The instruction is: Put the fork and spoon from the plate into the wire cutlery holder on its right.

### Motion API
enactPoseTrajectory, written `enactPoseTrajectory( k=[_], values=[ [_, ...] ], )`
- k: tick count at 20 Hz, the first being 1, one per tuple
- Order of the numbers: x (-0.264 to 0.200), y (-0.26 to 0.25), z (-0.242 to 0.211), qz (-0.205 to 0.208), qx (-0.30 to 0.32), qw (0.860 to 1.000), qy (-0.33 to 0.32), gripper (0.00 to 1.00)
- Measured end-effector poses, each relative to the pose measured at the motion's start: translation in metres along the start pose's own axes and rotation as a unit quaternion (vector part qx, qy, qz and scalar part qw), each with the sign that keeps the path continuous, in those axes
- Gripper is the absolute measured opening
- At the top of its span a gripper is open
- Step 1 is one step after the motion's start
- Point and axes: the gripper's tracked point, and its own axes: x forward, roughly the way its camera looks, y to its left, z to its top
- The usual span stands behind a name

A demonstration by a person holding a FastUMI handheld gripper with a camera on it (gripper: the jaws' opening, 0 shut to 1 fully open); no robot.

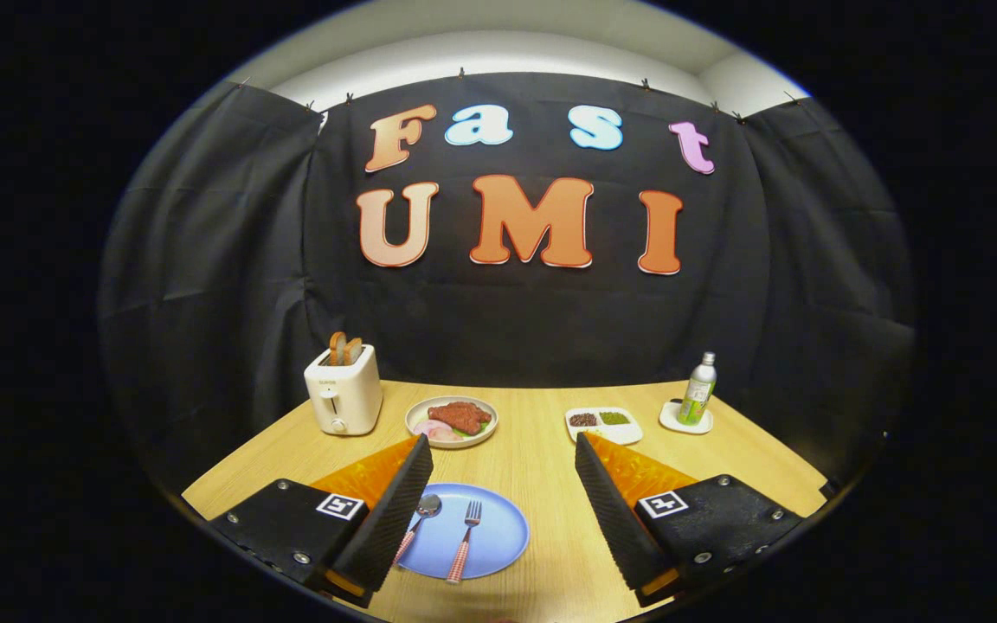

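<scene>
Claw [503, 467]: released, fingers wide apart above the table [542, 472], grasping nothing. Fork [465, 540] and spoon [419, 517]: side by side on the blue plate [498, 541], between the fingers, nearer the left one. Far side: toaster [344, 389], bottle [698, 390].

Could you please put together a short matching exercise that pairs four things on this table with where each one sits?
Things:
1. fork
2. bread slices
3. bottle
4. meat

Places:
A. standing on a small white dish
B. in the slots of the white toaster
C. lying beside the spoon on the blue plate
D. on the pale plate next to the toaster

Pairs: 1-C, 2-B, 3-A, 4-D

The gripper is open, its fingers spread over the table above the blue plate.
</scene>
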Motion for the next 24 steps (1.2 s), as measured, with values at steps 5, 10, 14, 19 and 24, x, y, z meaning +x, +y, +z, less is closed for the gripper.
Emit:
enactPoseTrajectory(
  k=[5,10,14,19,24],
  values=[
    [0.022,0.006,-0.063,0.003,0.013,0.998,0.057,0.99],
    [0.039,0.013,-0.119,0.003,0.001,0.994,0.105,0.99],
    [0.046,0.024,-0.148,0.012,-0.001,0.99,0.138,0.97],
    [0.053,0.039,-0.183,0.025,-0.004,0.983,0.183,0.77],
    [0.053,0.042,-0.203,0.019,-0.011,0.978,0.21,0.52]
  ],
)
